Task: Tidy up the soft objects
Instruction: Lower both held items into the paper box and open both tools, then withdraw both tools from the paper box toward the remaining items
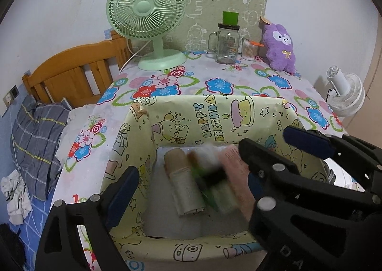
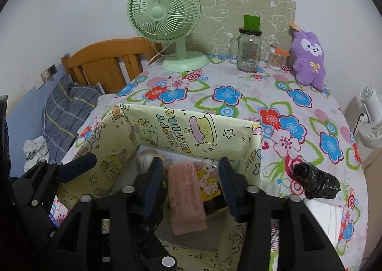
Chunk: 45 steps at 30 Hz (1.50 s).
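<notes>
My right claw [image 2: 189, 183] stood half open over the pink pack [image 2: 187, 197], pads clear; my left claw [image 1: 203, 170] gaped wide, empty. One box [image 1: 214, 113] held one beige roll [image 1: 185, 187].

Both grippers crowd the open top of the box [image 2: 198, 127] at the table's [image 2: 250, 87] near edge, the right gripper [image 2: 189, 185] spread over a pink pack [image 2: 187, 197], the left gripper [image 1: 191, 185] spread wide beside it. Rolls [image 1: 185, 185] fill the box floor. Mid-table lies bare; a fan [image 2: 167, 13], jar [image 2: 248, 53] and plush [image 2: 309, 58] line the far edge. A black bundle [image 2: 317, 183] sits right of the box.
</notes>
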Available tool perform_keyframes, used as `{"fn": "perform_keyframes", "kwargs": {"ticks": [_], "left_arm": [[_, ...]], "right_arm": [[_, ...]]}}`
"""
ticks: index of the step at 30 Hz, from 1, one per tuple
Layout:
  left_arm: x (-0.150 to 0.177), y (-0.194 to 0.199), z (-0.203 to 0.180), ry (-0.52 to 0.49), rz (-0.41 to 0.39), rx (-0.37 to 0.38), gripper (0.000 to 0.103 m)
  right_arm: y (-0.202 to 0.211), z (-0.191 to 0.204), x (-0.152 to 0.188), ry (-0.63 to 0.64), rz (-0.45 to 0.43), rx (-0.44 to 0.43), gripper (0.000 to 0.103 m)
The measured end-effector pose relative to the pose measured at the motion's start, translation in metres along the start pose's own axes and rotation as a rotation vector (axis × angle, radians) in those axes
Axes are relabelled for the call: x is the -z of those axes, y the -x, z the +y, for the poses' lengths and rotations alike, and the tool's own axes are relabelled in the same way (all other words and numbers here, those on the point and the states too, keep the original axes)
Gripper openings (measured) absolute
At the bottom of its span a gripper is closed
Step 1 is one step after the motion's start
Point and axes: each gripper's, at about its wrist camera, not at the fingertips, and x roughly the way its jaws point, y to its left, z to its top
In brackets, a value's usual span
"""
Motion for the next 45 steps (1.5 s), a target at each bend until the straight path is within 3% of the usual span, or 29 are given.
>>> {"fn": "perform_keyframes", "kwargs": {"ticks": [6, 45], "left_arm": [[-0.001, 0.006, -0.005, -0.002, -0.012, 0.010, 0.094], [0.005, 0.084, -0.092, -0.085, -0.158, 0.101, 0.103]], "right_arm": [[0.010, -0.004, 0.000, -0.001, -0.019, 0.017, 0.069], [0.127, -0.063, 0.030, -0.094, -0.198, 0.174, 0.096]]}}
